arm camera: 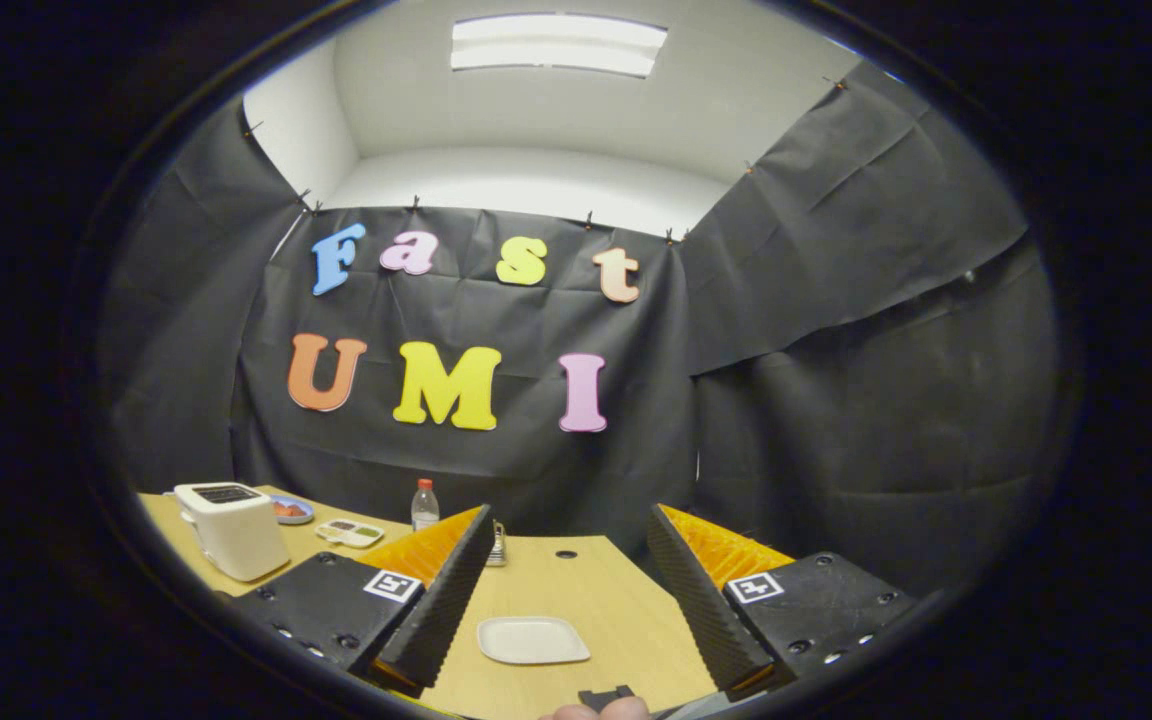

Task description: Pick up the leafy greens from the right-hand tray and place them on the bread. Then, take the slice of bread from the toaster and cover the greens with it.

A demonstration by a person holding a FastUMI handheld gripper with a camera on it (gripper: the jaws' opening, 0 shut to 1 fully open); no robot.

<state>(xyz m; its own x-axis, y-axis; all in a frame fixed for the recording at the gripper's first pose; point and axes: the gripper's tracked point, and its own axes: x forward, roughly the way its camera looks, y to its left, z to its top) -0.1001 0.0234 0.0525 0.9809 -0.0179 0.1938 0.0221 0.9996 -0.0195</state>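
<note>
My gripper (569, 522) is open and held above the wooden table (626, 610), with nothing between its fingers. A white square plate (533, 640) lies on the table between the fingers, below them, and looks bare. Beyond the left finger, a white toaster (233, 530) stands at the table's far left; its top slot looks dark and I cannot tell what is in it. Past the toaster a small pale tray (349, 533) with compartments holds some small items, too small to make out.
A small blue-rimmed dish (291, 511) with something orange sits behind the toaster. A clear bottle (424, 505) with a red cap stands near the table's back edge, beside a small striped object (499, 545). A cable hole (566, 553) is in the tabletop. A person's fingertip (601, 711) shows below the plate.
</note>
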